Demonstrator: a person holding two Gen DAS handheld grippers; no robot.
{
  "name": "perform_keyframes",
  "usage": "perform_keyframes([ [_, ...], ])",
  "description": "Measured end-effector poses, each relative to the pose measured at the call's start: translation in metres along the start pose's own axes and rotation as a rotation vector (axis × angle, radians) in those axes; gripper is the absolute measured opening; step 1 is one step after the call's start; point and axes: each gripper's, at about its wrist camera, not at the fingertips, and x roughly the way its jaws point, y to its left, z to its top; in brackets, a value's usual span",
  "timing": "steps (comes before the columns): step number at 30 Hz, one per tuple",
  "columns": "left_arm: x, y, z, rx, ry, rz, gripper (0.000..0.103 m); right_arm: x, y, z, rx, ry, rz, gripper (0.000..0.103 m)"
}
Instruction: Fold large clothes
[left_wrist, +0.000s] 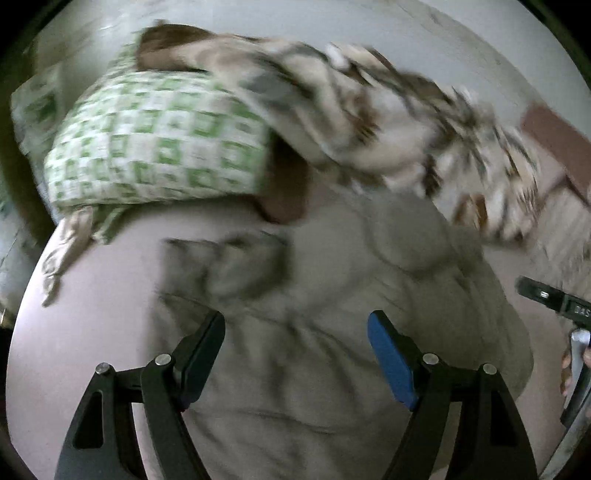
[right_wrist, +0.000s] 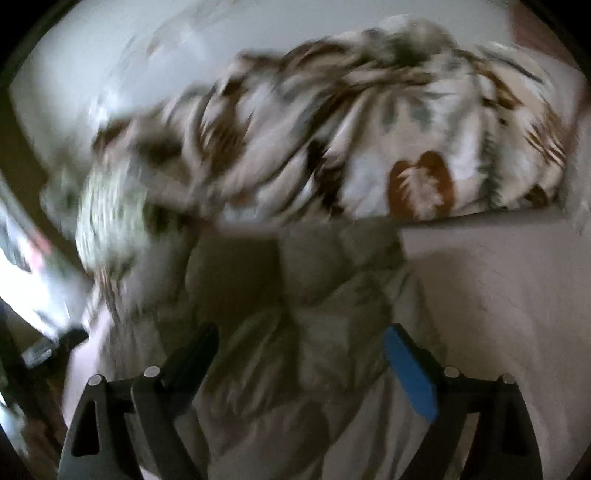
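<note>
- At the bottom of the left wrist view, the left gripper (left_wrist: 295, 354) stands released, jaws wide apart, nothing between them; it hangs above the garment (left_wrist: 332, 332).
- At the bottom of the right wrist view, the right gripper (right_wrist: 301, 363) is likewise released, jaws spread over the same garment (right_wrist: 306, 332), gripping nothing.
- Garment: grey-beige, crumpled, lying on the pale sheet (left_wrist: 74, 332) across the lower centre of both views.
- At the right edge of the left view, part of the other gripper's black body shows, with fingers (left_wrist: 565, 369) around its handle.
- Further up in the left view, upper left, a green-checked pillow (left_wrist: 155, 147) rests on the sheet.
- Beyond the garment, a leaf-print blanket (right_wrist: 406, 147) in white, brown and grey lies heaped across the upper half of the right view, its far edge blurred; in the left view it overlaps the pillow's right side.
</note>
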Motion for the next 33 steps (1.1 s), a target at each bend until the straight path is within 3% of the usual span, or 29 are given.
perform_keyframes([
  [4,0.037,-0.035,-0.015,0.101,0.084,0.142,0.080,0.032,0.014,-0.013,-0.063,0.096,-0.062,0.093],
  [7,0.072,-0.036,-0.027,0.127,0.166,0.218,0.093,0.059,0.008,-0.027,-0.080,0.178,-0.123,0.093],
  [9,0.082,-0.032,-0.029,0.124,0.163,0.250,0.102,0.076,-0.004,-0.033,-0.049,0.212,-0.102,0.097],
  [14,0.093,-0.027,-0.027,0.114,0.182,0.250,0.103,0.095,-0.024,-0.035,-0.002,0.197,-0.087,0.103],
  [17,0.083,-0.021,-0.028,0.099,0.148,0.224,0.103,0.093,-0.024,-0.033,-0.002,0.192,-0.095,0.103],
  [24,0.018,0.004,-0.053,0.072,0.027,0.159,0.103,0.031,-0.023,-0.045,0.012,0.092,0.010,0.103],
  [30,-0.003,0.019,-0.074,0.044,0.027,0.156,0.103,-0.001,-0.006,-0.069,-0.065,0.081,0.050,0.103],
  [33,0.005,0.026,-0.080,0.047,0.037,0.169,0.103,0.007,0.007,-0.079,-0.107,0.108,0.046,0.103],
])
